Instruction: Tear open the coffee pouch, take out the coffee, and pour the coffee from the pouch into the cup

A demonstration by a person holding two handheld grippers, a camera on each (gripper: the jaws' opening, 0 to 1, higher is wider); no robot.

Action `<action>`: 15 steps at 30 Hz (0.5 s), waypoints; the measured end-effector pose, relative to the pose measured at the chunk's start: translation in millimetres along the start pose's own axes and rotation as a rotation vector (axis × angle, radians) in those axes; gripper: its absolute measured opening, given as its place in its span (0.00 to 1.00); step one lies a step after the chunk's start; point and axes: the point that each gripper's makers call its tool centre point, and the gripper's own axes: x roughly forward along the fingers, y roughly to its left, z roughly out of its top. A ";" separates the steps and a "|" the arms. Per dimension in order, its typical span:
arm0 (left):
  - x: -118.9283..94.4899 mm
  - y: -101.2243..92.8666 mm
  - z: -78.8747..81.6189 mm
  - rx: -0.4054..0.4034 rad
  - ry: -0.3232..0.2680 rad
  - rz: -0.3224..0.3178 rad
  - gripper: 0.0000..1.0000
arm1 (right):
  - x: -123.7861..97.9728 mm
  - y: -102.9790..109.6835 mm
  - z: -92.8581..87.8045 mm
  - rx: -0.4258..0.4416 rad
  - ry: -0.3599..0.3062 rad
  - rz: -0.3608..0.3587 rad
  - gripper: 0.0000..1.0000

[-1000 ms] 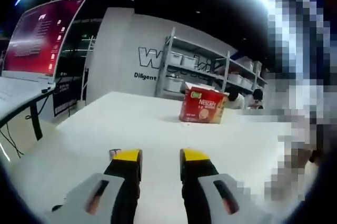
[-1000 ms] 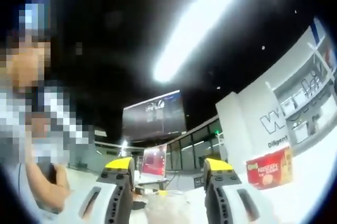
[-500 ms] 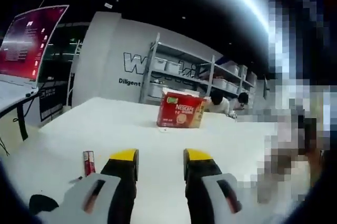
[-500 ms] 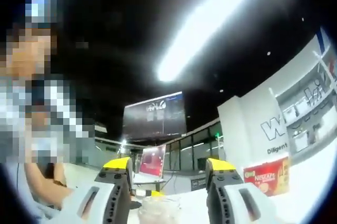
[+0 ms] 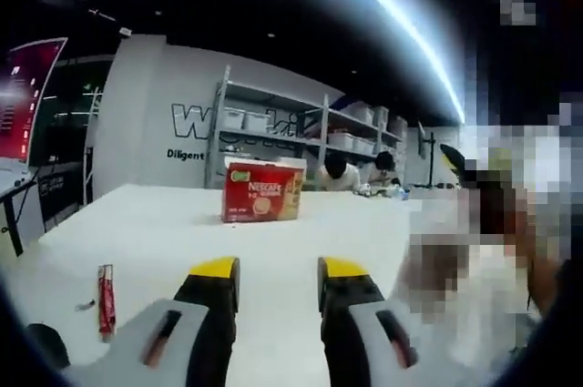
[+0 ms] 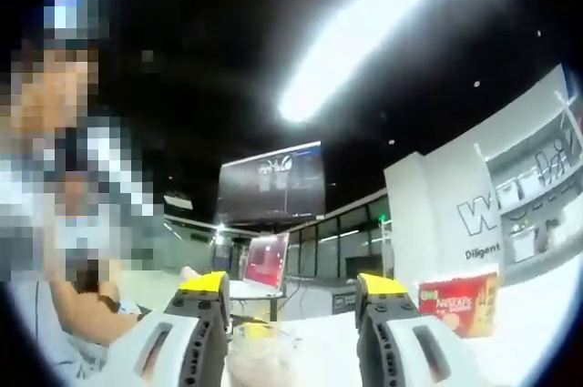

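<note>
The coffee pouch [image 5: 106, 299], a slim red stick, lies flat on the white table [image 5: 273, 241] near the table's left edge, to the left of the left gripper [image 5: 273, 270] and a little nearer than its yellow jaw tips. A small scrap lies just beside it on its left. The left gripper stands with its jaws parted by a moderate gap and nothing between them, over bare tabletop; pouch and gripper are apart, not touching.

Straight ahead of that gripper the table runs wide and bare to a red coffee box [image 5: 261, 202] standing upright at the far side. The left edge of the table drops off just past the pouch, and beyond it stands a desk with a red-lit screen [image 5: 25, 86]. Behind the box rise grey shelves [image 5: 301, 132] with bins against a white wall bearing dark lettering, and two people sit at the far right end.

In the right gripper view the clear cup [image 6: 260, 360] stands low between the jaws of the right gripper [image 6: 293, 282], its rim below the yellow tips. Those jaws are wide apart and I cannot tell whether either touches the cup. The red box [image 6: 458, 303] shows to the right of this gripper, on the same white surface, well apart from the cup. A large dark screen [image 6: 271, 182] hangs far behind, and a person's arm rests at the left.
</note>
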 end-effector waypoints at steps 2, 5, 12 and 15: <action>-3.1 -7.2 1.1 -0.010 -0.017 -0.011 0.36 | 12.4 12.6 3.5 0.008 -0.010 0.044 0.54; -11.0 -18.9 6.8 0.041 -0.047 -0.010 0.30 | 24.4 27.4 7.1 0.021 -0.035 0.091 0.54; -17.6 -46.5 18.2 0.048 -0.092 -0.073 0.29 | 26.8 30.6 7.5 0.028 -0.090 0.076 0.53; -17.7 -52.4 24.1 0.046 -0.104 -0.117 0.26 | 23.0 31.2 8.3 0.018 -0.110 0.058 0.53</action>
